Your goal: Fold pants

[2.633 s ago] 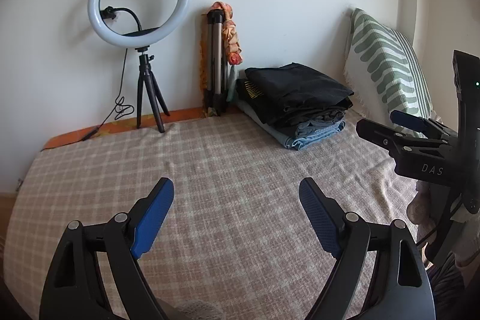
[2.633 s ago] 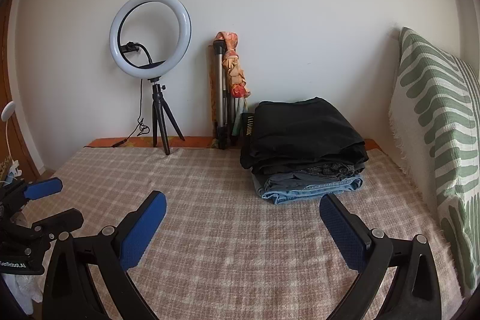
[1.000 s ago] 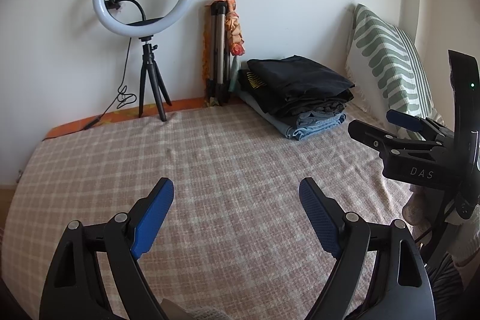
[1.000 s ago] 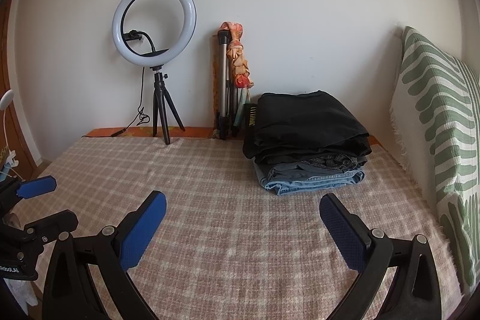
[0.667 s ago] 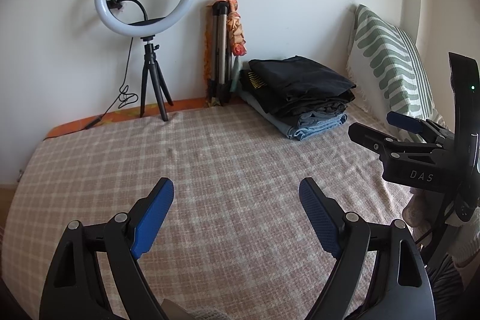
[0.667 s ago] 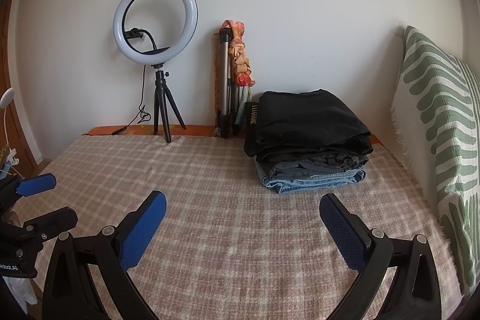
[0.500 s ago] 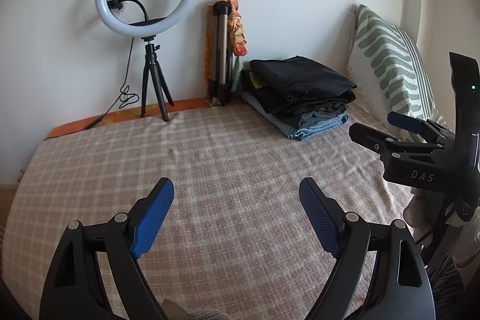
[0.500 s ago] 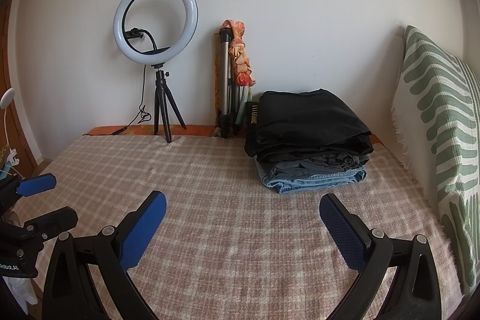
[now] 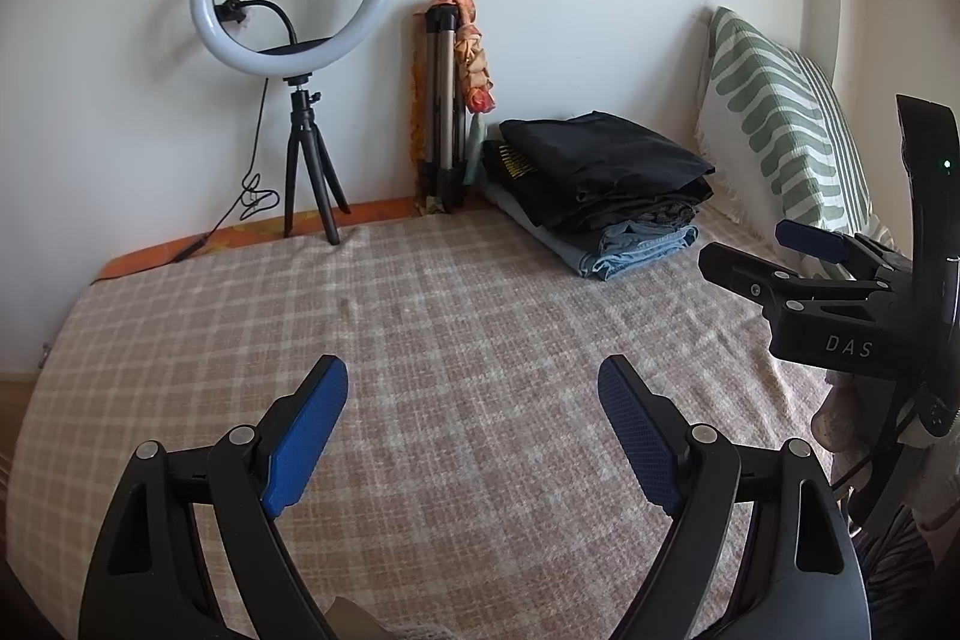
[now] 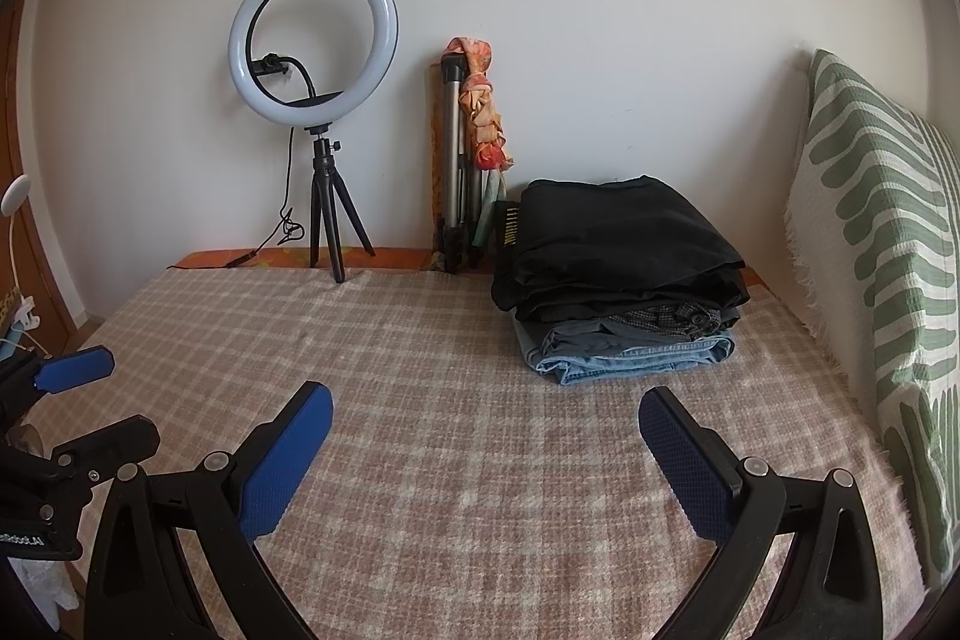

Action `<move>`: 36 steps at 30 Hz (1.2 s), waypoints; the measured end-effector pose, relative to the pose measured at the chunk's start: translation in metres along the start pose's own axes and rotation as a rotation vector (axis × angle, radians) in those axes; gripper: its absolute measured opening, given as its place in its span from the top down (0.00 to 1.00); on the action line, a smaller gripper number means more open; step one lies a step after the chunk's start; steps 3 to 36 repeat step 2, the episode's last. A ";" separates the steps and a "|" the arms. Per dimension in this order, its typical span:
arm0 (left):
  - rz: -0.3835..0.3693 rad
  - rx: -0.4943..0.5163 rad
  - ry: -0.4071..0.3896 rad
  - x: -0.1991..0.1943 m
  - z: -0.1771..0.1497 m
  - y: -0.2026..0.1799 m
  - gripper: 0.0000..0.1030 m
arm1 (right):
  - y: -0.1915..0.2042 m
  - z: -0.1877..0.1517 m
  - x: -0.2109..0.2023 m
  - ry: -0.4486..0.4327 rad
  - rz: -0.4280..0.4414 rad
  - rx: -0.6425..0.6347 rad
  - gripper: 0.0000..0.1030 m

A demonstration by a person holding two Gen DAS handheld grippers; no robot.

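Both tools are held wide apart with nothing gripped: the left gripper (image 9: 473, 388) and right gripper (image 10: 485, 415) hover over bare checked blanket (image 10: 432, 352). The folded pants stack (image 10: 621, 274) sits against the wall, just right of the folded tripod (image 10: 453, 160). This fits either a finished pile or a pause between pairs. Plenty of open blanket is left in front of the stack; the pillow (image 10: 888, 268) crowds its right side.

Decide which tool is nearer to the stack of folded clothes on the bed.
Right. The right tool hovers just short of the stack of folded clothes; the left tool hangs farther off, to the stack's left.
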State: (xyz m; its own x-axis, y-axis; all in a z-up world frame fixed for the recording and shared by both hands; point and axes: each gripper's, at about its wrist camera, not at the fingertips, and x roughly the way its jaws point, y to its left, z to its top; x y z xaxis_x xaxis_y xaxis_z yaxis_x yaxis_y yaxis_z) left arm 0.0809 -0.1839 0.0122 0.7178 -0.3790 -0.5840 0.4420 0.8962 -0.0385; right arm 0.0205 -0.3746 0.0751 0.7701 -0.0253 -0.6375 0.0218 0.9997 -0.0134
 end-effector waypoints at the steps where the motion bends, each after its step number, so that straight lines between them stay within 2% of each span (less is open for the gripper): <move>1: 0.001 -0.003 0.003 0.001 0.000 0.000 0.17 | 0.000 0.000 0.000 0.000 0.000 0.000 0.00; 36: 0.004 -0.006 0.006 0.001 0.000 0.001 0.17 | 0.000 0.000 0.000 0.001 0.001 0.000 0.00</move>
